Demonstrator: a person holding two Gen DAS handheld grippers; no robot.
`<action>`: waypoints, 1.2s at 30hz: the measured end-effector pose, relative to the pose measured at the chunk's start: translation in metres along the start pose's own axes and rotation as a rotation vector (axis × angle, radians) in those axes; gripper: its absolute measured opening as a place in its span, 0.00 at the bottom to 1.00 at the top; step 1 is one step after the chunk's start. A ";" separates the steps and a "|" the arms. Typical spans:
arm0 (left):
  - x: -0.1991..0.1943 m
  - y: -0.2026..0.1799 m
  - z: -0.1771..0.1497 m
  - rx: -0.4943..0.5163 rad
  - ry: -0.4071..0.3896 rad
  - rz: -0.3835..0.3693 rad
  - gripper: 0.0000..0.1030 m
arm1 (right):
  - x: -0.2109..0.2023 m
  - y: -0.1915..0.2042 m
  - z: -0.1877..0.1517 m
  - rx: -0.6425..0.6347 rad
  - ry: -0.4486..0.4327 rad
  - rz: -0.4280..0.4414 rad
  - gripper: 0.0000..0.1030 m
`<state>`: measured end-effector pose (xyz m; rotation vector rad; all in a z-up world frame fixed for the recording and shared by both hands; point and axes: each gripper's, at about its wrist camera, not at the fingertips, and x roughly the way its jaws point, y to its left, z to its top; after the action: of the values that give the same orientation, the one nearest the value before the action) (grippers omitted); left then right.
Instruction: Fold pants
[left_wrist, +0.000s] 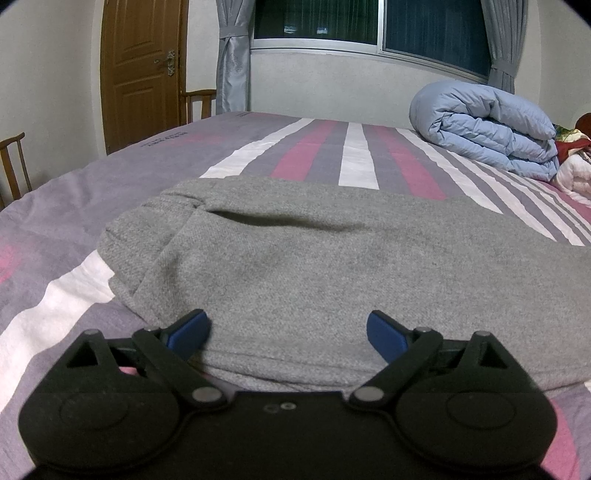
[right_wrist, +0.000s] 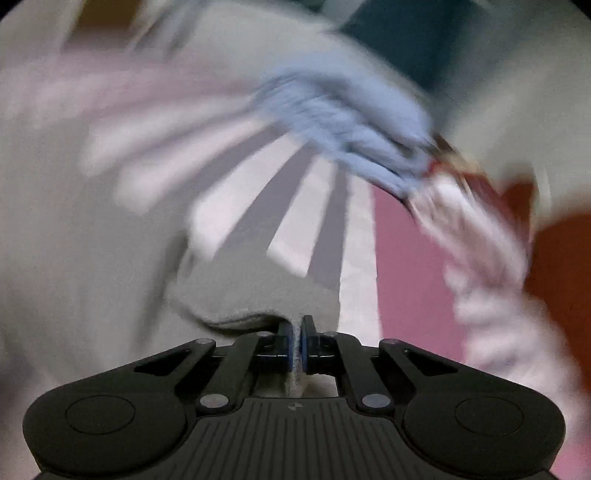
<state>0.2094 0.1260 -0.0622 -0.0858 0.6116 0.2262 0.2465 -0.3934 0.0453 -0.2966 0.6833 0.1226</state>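
Observation:
Grey knit pants (left_wrist: 295, 258) lie folded on the striped bed, with a pocket slit showing near their far edge. My left gripper (left_wrist: 288, 332) is open, its blue-padded fingers (left_wrist: 190, 332) spread over the near edge of the pants without pinching them. In the right wrist view, which is heavily motion-blurred, my right gripper (right_wrist: 295, 332) is shut on a thin edge of the grey pants (right_wrist: 255, 299), and the cloth passes between the blue pads down to the gripper body.
The bed sheet (left_wrist: 358, 155) has purple, pink and white stripes. A rolled light-blue duvet (left_wrist: 487, 125) lies at the far right, also blurred in the right wrist view (right_wrist: 343, 122). A wooden door (left_wrist: 142, 74), chairs (left_wrist: 201, 103) and a window stand beyond the bed.

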 end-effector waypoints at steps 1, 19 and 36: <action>0.000 0.000 0.000 0.000 0.000 -0.001 0.84 | -0.011 -0.030 -0.001 0.252 -0.031 0.035 0.05; 0.000 0.000 0.001 0.000 0.000 -0.003 0.84 | -0.010 -0.165 -0.142 1.320 0.020 0.117 0.36; 0.000 -0.001 0.001 0.004 -0.002 -0.001 0.85 | -0.036 -0.176 -0.209 1.542 -0.042 0.163 0.34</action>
<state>0.2106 0.1255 -0.0616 -0.0821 0.6103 0.2241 0.1295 -0.6258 -0.0451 1.2363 0.5927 -0.2572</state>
